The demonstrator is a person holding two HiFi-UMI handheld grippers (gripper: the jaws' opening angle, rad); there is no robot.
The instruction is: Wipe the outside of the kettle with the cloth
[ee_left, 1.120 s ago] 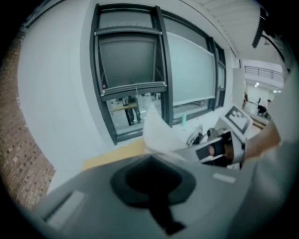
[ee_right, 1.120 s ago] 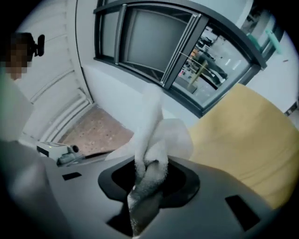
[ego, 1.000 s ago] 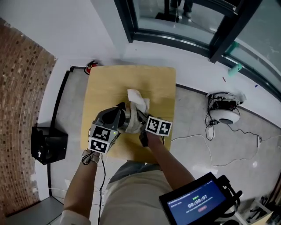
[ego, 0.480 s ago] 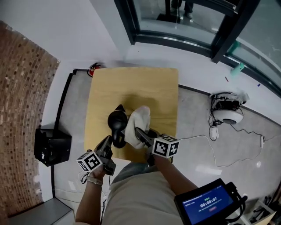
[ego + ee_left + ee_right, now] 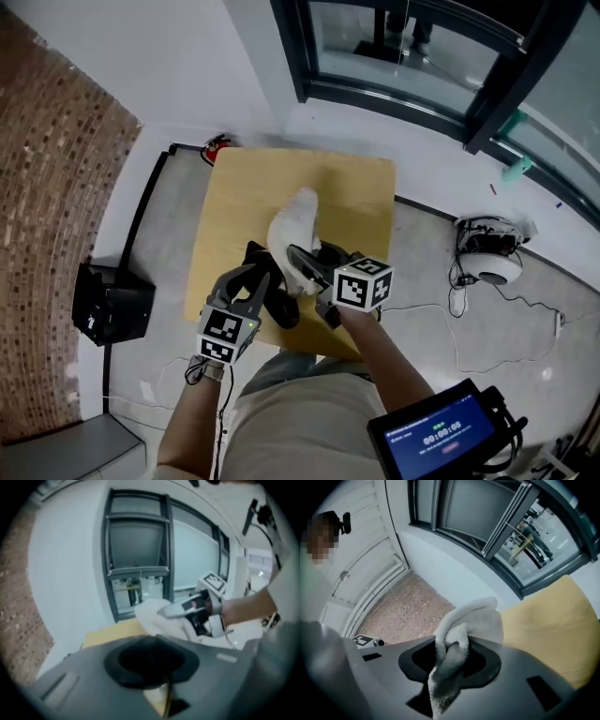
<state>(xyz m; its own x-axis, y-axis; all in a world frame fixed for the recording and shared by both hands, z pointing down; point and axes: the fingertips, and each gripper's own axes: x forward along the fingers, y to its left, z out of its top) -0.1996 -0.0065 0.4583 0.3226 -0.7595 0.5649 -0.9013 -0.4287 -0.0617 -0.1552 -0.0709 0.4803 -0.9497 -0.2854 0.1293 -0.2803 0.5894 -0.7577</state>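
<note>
Right gripper (image 5: pixel 300 264) pinches a white cloth (image 5: pixel 292 225), which bunches soft and light beyond its jaw tips. The dark kettle (image 5: pixel 279 307) sits just below it (probably rigid and smooth, best steadied by its handle). Left gripper (image 5: pixel 251 286), jaws seemingly together, points at the kettle.

Grey moulded left gripper (image 5: pixel 265 277), with a black oval hollow behind the fingers and, further back, a white left cube (image 5: pixel 225 334) of black square markers. Right gripper (image 5: pixel 298 265) with dark fingers, the same grey body and hollow, and a white right cube (image 5: pixel 364 282) behind them. Black cable (image 5: pixel 221 401) trailing back from the left cube, past a band (image 5: pixel 195 371) at the wrist. Beige clothing (image 5: pixel 295 417).
</note>
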